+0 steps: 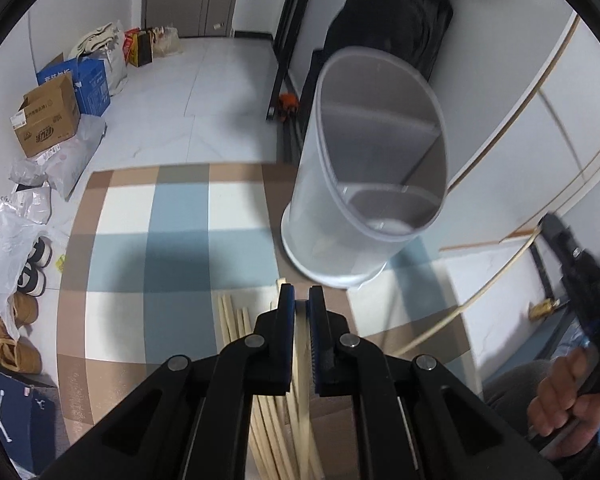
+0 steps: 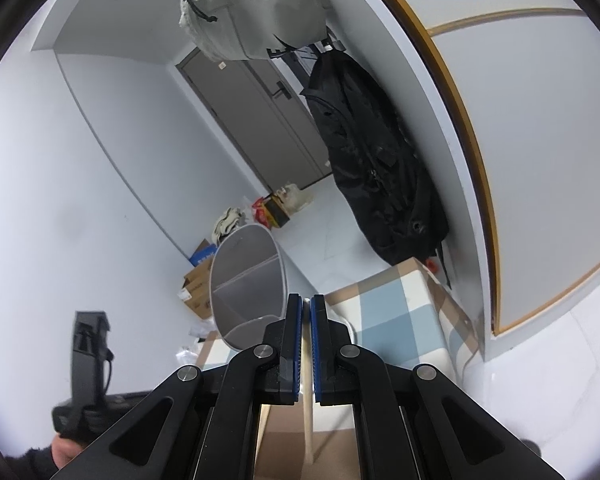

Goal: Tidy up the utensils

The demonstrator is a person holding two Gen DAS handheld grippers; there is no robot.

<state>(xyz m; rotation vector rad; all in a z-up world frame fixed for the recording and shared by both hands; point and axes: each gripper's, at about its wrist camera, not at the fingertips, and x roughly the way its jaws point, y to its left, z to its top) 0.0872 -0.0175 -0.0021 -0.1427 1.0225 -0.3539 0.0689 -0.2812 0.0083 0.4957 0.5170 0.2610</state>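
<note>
A grey translucent utensil holder (image 1: pixel 332 216) with an inner divider stands on the chequered tablecloth (image 1: pixel 172 240); nothing shows inside it. Several pale wooden chopsticks (image 1: pixel 236 328) lie in a heap under my left gripper (image 1: pixel 302 296), which is shut on one chopstick (image 1: pixel 301 344) just above the heap. My right gripper (image 1: pixel 556 232) hovers at the right, level with the holder, shut on another long chopstick (image 1: pixel 460 308). In the right wrist view that gripper (image 2: pixel 306 304) pinches its chopstick (image 2: pixel 307 392) in front of the holder (image 2: pixel 252 268), with the left gripper (image 2: pixel 90 320) low at the left.
Cardboard boxes (image 1: pixel 48 120), plastic bags and shoes (image 1: pixel 16 332) line the floor to the left of the table. A black jacket (image 2: pixel 372 168) hangs on the wall behind the holder, under a grey bag (image 2: pixel 252 8). The table's far edge (image 1: pixel 180 168) lies beyond the holder.
</note>
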